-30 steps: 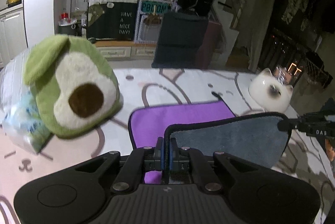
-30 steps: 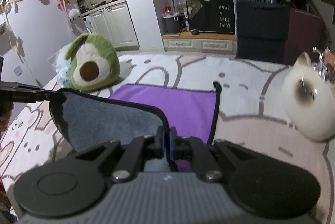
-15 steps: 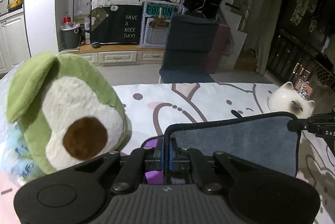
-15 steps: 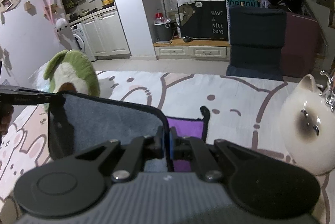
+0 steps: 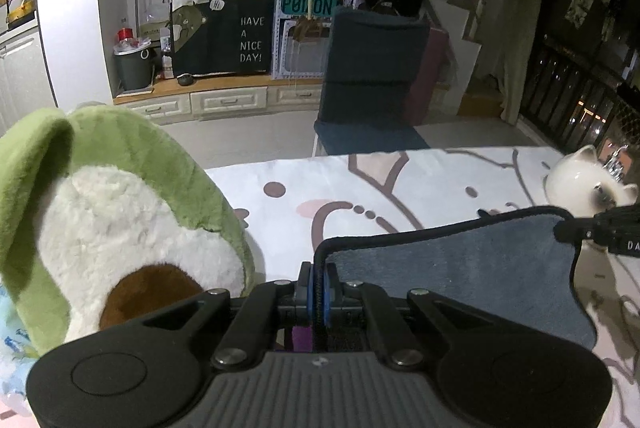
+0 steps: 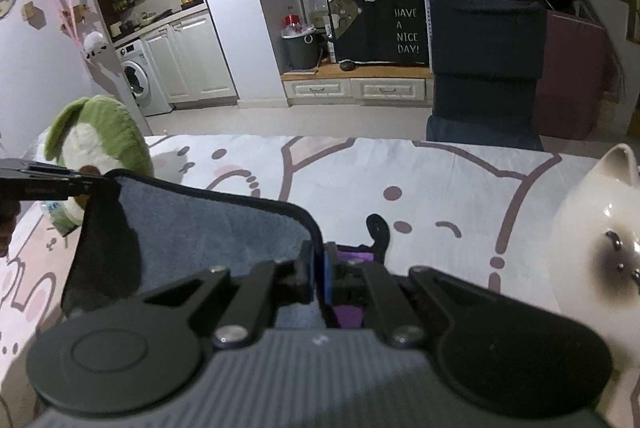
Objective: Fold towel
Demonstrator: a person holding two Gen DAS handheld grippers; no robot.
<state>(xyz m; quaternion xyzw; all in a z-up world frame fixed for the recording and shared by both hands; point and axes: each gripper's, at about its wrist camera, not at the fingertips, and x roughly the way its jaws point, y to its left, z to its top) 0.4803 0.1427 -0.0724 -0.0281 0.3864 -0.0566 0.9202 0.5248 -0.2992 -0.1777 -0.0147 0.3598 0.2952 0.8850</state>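
The towel (image 5: 452, 268) is grey on one face and purple on the other, with a black hem. My left gripper (image 5: 318, 284) is shut on its near left corner. My right gripper (image 6: 319, 278) is shut on the near right corner, and its tip shows at the right of the left wrist view (image 5: 592, 230). The grey face (image 6: 208, 232) hangs stretched between the two grippers above the table. A sliver of purple (image 6: 352, 260) and the black hanging loop (image 6: 378, 228) show past the right gripper.
A green avocado plush (image 5: 100, 224) sits close on the left, also in the right wrist view (image 6: 96, 140). A white cat-shaped pot (image 6: 600, 240) stands on the right. The table has a cartoon-cat cloth (image 5: 360, 188). A dark chair (image 5: 372, 76) stands beyond the far edge.
Both grippers have carried the towel's near edge forward toward the far edge. The purple face is now almost wholly covered by the grey side. The plush and pot loom closer.
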